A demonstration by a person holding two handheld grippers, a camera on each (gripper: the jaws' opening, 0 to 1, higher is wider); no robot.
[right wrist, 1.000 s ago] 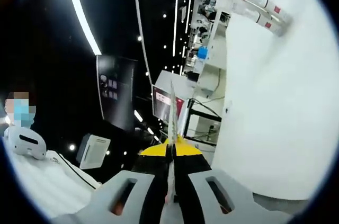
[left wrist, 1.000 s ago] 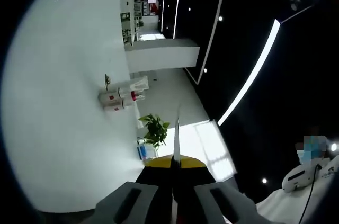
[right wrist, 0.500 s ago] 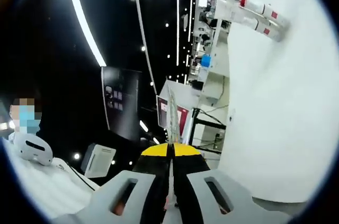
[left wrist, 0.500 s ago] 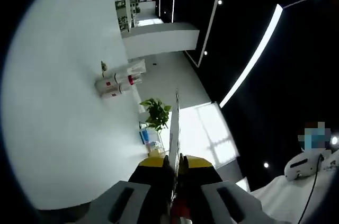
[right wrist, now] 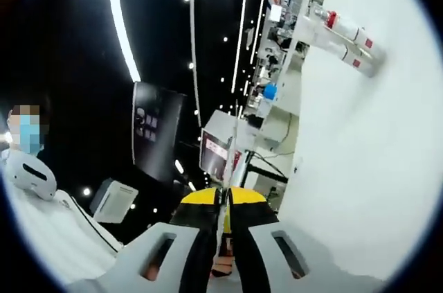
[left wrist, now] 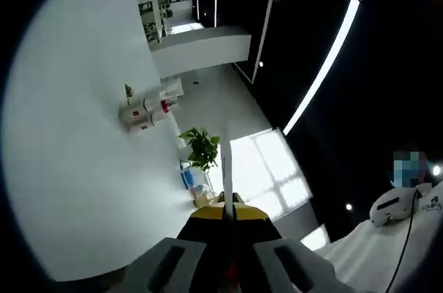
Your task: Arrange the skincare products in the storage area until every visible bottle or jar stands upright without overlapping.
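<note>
A tight cluster of white skincare bottles (left wrist: 147,108) with red labels and a red cap stands out from the white table (left wrist: 76,168) near its edge, in a view rolled on its side. The same bottles (right wrist: 345,35) sit far off at the upper right in the right gripper view, on the white table (right wrist: 360,154). I cannot tell whether they touch or overlap. My left gripper (left wrist: 225,158) is shut with nothing in it, in the air well short of the bottles. My right gripper (right wrist: 233,137) is likewise shut and holds nothing, beside the table's edge.
A potted green plant (left wrist: 202,149) and a small blue item (left wrist: 187,178) lie beyond the table's edge. A person in white (left wrist: 405,227) sits at the lower right, also seen as the person (right wrist: 31,189) at the left. Shelves and desks (right wrist: 273,64) stand in a dark room.
Both cameras have shifted and tilted a little, so the bottles sit slightly elsewhere in each picture. Nothing on the table has moved, and both grippers stay shut.
</note>
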